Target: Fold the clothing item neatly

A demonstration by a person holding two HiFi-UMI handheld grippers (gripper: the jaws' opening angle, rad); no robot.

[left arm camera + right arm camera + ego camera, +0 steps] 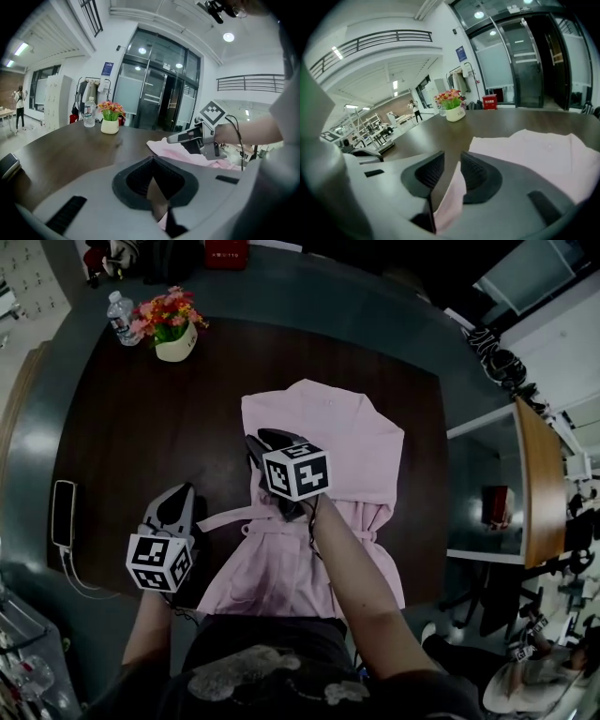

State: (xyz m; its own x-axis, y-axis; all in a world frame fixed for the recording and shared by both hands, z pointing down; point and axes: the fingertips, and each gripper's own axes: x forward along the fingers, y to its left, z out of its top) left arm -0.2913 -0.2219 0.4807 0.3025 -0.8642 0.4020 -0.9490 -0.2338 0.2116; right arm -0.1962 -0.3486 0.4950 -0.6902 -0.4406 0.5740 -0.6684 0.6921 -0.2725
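A pink garment [349, 442] lies spread on the dark table [122, 427], collar end far from me. My right gripper [255, 440] is at its left edge, pointing away. In the right gripper view its jaws stand a little apart around an upright edge of pink cloth [451, 197]. That cloth leans on the right pad, with a gap to the left pad. A pink strap [225, 516] runs from the waist to my left gripper [180, 491], which is shut. A bit of pink cloth [161, 221] shows deep between its jaws.
At the table's far left corner stand a pot of flowers [175, 338] and a water bottle [120, 317]. A phone on a cable [63, 512] lies by the left edge. A wooden side desk [536, 484] stands to the right.
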